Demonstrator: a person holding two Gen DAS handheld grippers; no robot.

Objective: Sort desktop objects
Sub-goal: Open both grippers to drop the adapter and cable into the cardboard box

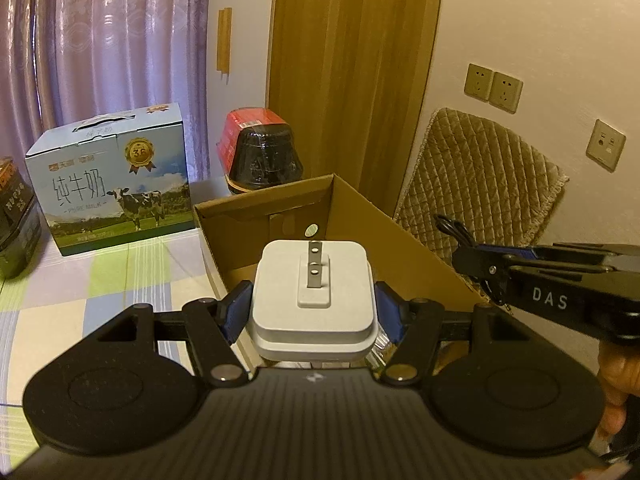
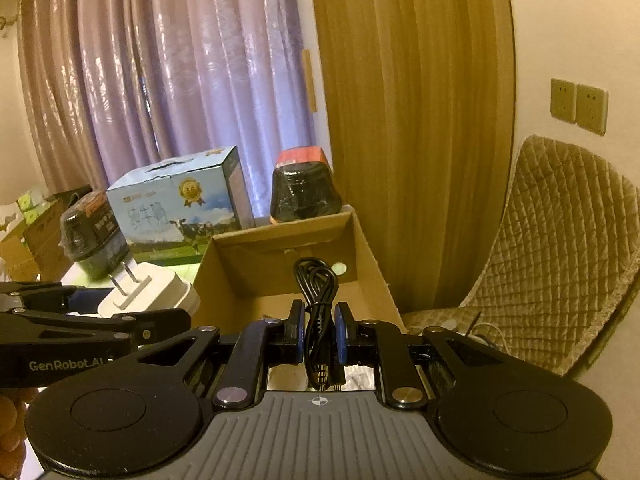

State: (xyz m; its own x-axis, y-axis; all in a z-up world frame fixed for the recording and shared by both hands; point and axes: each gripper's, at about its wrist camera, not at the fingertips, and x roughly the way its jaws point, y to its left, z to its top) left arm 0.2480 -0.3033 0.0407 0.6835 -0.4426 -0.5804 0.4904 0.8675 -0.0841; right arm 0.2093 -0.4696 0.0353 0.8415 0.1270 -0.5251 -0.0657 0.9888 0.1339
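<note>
My left gripper (image 1: 312, 312) is shut on a white plug adapter (image 1: 314, 300) whose two metal prongs point forward. It hangs just before the near wall of an open cardboard box (image 1: 376, 216). In the right wrist view the same white plug adapter (image 2: 150, 290) shows at the left, held beside the cardboard box (image 2: 280, 236). My right gripper (image 2: 319, 334) is shut on a coiled black cable (image 2: 318, 292), its loops sticking up above the blue pads over the box's near end. From the left wrist view the right gripper (image 1: 466, 258) comes in from the right with the black cable (image 1: 450, 226) in it.
A blue milk carton (image 1: 108, 184) and a red-topped black pack (image 1: 260, 152) stand behind the box on a checked tablecloth (image 1: 100, 288). Another dark pack (image 2: 90, 236) sits further left. A quilted chair back (image 2: 560, 248) stands to the right, curtains and a wooden panel behind.
</note>
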